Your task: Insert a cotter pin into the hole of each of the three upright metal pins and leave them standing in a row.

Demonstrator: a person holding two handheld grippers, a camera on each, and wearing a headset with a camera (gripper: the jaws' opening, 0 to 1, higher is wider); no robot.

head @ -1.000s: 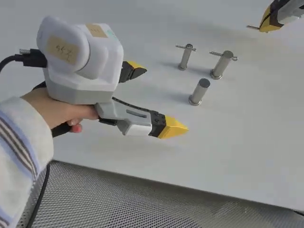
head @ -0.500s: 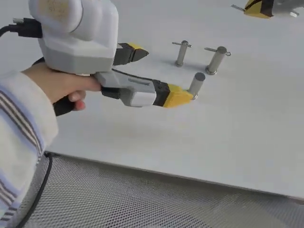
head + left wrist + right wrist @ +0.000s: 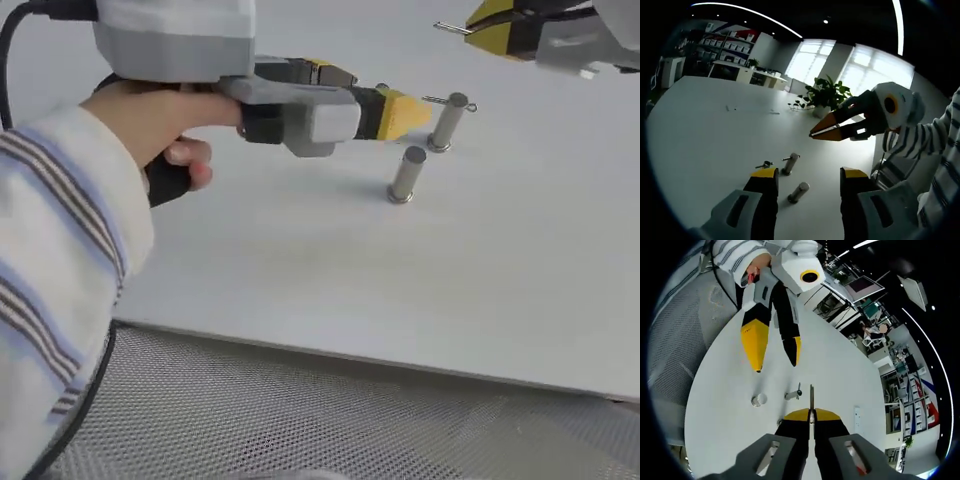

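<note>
Three upright metal pins stand on the white table (image 3: 300, 260). The nearest pin (image 3: 406, 175) (image 3: 798, 191) (image 3: 758, 400) is bare. A second pin (image 3: 448, 118) (image 3: 789, 163) (image 3: 792, 396) has a cotter pin through its top. The third pin (image 3: 765, 164) also carries one and is partly hidden by a jaw. My left gripper (image 3: 380, 90) (image 3: 809, 175) is open and empty, hovering just left of the pins. My right gripper (image 3: 495, 25) (image 3: 811, 415) hangs above and behind them, shut on a cotter pin (image 3: 450, 28) (image 3: 811, 399).
A perforated metal mesh (image 3: 300, 420) borders the table's near edge. A striped sleeve (image 3: 50, 260) and hand hold the left gripper. Small loose items (image 3: 730, 107) lie far out on the table. A plant (image 3: 827, 95) stands beyond it.
My left gripper has moved forward and up until its jaws are beside the pins. My right gripper with the cotter pin has come closer in from the top right.
</note>
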